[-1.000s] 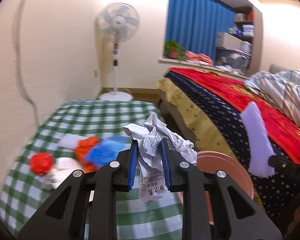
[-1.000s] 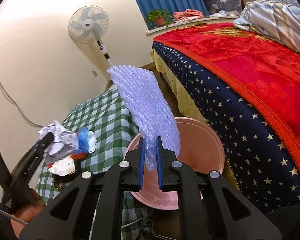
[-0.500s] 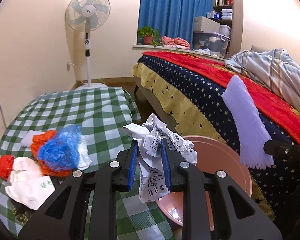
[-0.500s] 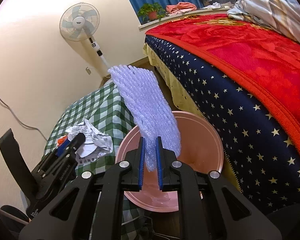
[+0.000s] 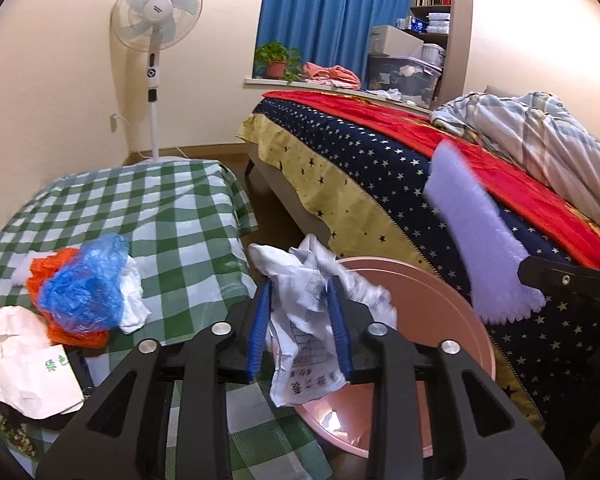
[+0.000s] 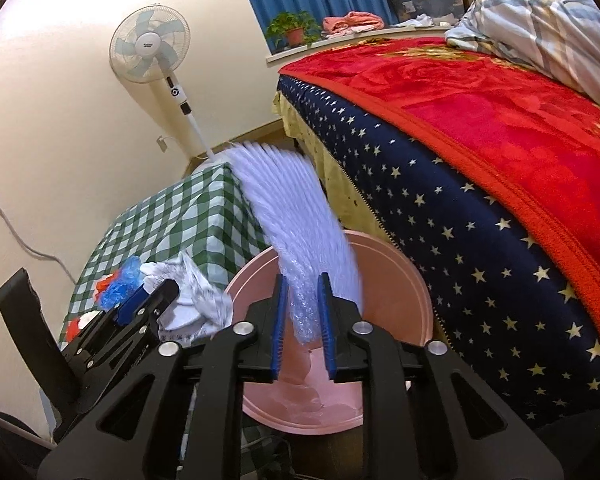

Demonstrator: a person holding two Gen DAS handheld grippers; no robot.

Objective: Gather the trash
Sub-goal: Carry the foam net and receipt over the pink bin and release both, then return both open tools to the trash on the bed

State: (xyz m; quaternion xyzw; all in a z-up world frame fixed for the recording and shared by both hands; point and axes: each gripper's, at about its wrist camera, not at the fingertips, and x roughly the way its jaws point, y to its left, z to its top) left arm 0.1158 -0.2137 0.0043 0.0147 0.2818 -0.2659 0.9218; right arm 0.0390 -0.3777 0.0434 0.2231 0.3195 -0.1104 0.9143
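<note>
Trash still waits on the green-checked worktop [image 5: 168,216]: near its left edge lie a white paper bag [image 5: 28,368], a blue plastic bag [image 5: 84,284] over orange scraps, and a red wad. Further right, the left tongs [image 5: 300,324] have just been opening; crumpled printed paper [image 5: 308,320] sits loosely between their blue pads, over the near rim of the pink basin [image 5: 440,292] off the worktop's right edge. Rightmost, the right tongs [image 6: 303,328] have also been opening, and the lilac bubble wrap [image 6: 300,240] blurs as it slips between them toward the basin. Both tongs tilt downward over it. Two pieces are nearly binned, I judge; the pile remains.
</note>
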